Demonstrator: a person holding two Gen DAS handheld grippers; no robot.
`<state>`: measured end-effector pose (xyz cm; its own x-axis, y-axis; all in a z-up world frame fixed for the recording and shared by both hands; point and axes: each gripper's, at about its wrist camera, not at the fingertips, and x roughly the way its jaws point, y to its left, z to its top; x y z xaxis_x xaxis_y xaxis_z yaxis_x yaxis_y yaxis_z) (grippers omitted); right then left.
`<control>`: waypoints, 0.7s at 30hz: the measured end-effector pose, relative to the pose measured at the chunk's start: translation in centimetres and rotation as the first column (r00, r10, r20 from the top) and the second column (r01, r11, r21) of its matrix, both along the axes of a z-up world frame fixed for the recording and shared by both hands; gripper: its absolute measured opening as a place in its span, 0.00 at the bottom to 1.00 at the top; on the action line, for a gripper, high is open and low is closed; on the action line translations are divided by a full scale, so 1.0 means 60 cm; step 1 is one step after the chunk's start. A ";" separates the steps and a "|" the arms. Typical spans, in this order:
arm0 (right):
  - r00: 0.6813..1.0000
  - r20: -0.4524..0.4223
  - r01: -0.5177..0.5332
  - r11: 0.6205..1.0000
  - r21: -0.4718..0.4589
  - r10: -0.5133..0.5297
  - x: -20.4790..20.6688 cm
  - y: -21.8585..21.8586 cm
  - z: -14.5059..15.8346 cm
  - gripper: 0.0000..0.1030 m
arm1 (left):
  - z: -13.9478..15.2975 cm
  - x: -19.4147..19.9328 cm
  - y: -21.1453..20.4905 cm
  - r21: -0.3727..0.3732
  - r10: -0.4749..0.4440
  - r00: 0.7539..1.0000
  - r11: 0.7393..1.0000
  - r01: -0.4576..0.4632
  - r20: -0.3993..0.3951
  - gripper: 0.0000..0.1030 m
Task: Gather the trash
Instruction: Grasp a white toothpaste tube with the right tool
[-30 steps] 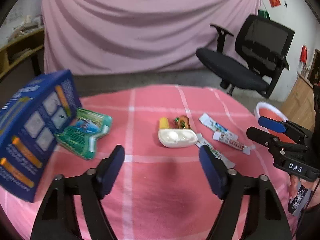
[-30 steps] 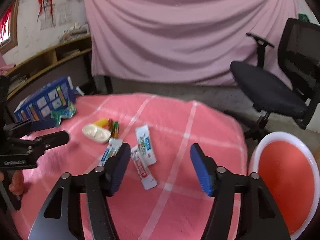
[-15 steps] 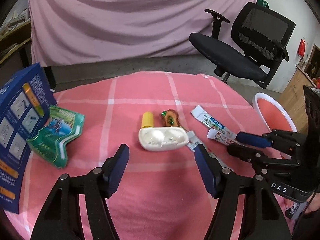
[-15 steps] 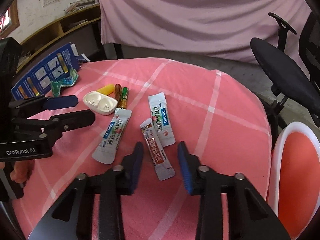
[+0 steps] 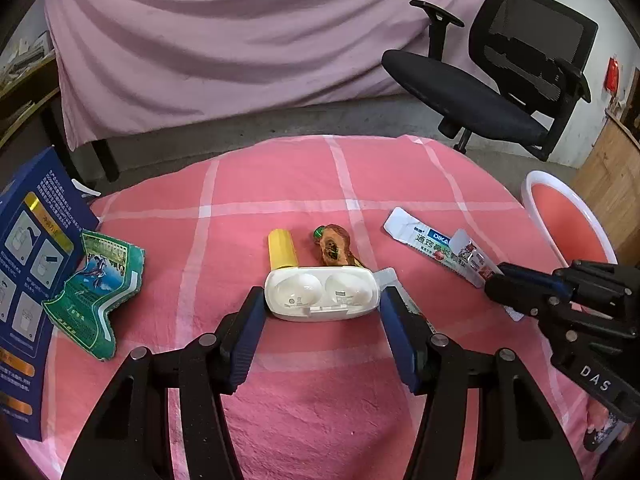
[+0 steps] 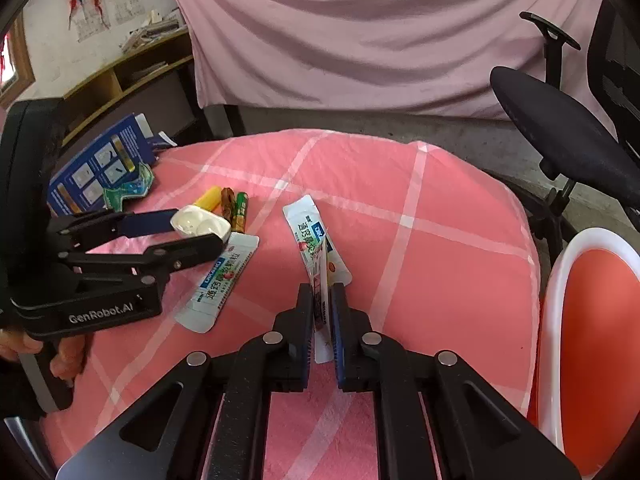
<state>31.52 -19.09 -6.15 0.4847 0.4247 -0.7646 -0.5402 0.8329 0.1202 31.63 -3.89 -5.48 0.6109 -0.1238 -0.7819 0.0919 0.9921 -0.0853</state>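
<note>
Low in the left wrist view, the left gripper has its jaws spread on either side of a white plastic tray, a rounded oblong with two shallow egg-shaped hollows, both bare. The blue ribbed pads stand just beside its ends; whether they touch cannot be told. Behind the tray lie a smooth yellow cylinder and a brown, worn battery; the right wrist view shows a green battery alongside it.

In the lower centre of the right wrist view, the right gripper has its jaws pressed together, pinching a thin glossy sachet on edge. A second flat sachet lies just beyond it on the surface, and a third sachet lies left of centre, all white foil with printed labels.

The surface wears a pink cloth with pale check lines, slightly fuzzy. At the right edge stands a round bin with a white rim and orange inside; what shows of it holds nothing. At the left of the left wrist view, a crumpled green wrapper leans beside a blue cardboard box.
</note>
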 end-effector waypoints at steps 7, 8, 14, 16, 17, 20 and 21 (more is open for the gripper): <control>1.000 -0.004 -0.008 1.000 -0.001 0.008 0.000 0.005 -0.002 0.06 | -0.002 -0.010 -0.003 -0.012 -0.013 1.000 1.000 0.013 0.001 0.51; 1.000 -0.006 -0.003 1.000 -0.006 0.003 0.001 0.006 -0.003 0.06 | -0.001 -0.010 -0.002 -0.012 -0.016 1.000 1.000 0.016 -0.001 0.51; 0.999 -0.018 0.031 0.999 0.012 -0.030 0.007 -0.006 -0.004 0.14 | -0.003 -0.003 -0.014 0.015 -0.026 1.000 1.000 0.026 -0.014 0.51; 0.999 -0.013 0.041 0.999 0.016 -0.041 0.006 -0.009 -0.002 0.30 | -0.004 0.001 -0.020 0.026 -0.034 0.999 0.999 0.034 -0.017 0.52; 0.999 -0.011 0.041 0.999 0.016 -0.041 0.006 -0.009 -0.002 0.30 | -0.005 0.002 -0.020 0.028 -0.035 0.999 0.999 0.036 -0.017 0.52; 0.999 -0.010 0.032 0.999 -0.003 -0.032 0.005 -0.001 -0.004 0.30 | -0.008 0.008 -0.020 0.031 -0.034 0.999 0.999 0.034 -0.025 0.52; 1.000 -0.005 0.023 1.000 -0.012 -0.023 0.002 0.003 -0.004 0.30 | -0.008 0.008 -0.019 0.033 -0.033 0.999 0.999 0.034 -0.024 0.51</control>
<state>31.67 -18.93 -6.38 0.4905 0.4045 -0.7719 -0.5203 0.8465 0.1130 32.11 -5.06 -5.95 0.5886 -0.1173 -0.7998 0.1237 0.9908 -0.0543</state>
